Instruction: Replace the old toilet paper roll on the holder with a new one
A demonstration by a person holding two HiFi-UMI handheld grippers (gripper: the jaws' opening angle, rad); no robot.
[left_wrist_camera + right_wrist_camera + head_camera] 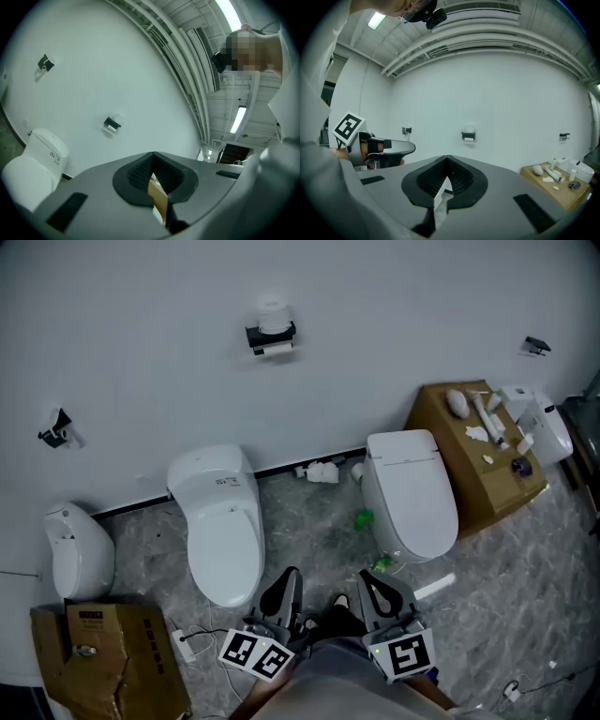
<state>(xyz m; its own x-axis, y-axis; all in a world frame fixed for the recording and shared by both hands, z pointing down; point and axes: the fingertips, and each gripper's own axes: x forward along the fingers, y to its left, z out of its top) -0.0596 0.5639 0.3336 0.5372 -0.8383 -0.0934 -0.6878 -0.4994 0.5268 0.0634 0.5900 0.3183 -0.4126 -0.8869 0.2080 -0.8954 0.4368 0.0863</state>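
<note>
A black toilet paper holder (271, 336) is fixed high on the white wall. A full white roll (272, 309) stands on top of it, and a thin white roll (277, 350) lies in it below. The holder is far off and small in the left gripper view (112, 123) and the right gripper view (468, 136). My left gripper (286, 592) and right gripper (380, 592) are held side by side low in the head view, far from the wall. Both point toward it. The left gripper (152, 161) and the right gripper (449, 164) are shut, with nothing held.
Two white toilets (223, 521) (411, 491) stand against the wall between me and the holder. A cardboard box (469, 474) at the right carries several white items. Another box (103, 652) and a white fixture (80, 554) sit at the left. Green scraps (364, 518) lie on the floor.
</note>
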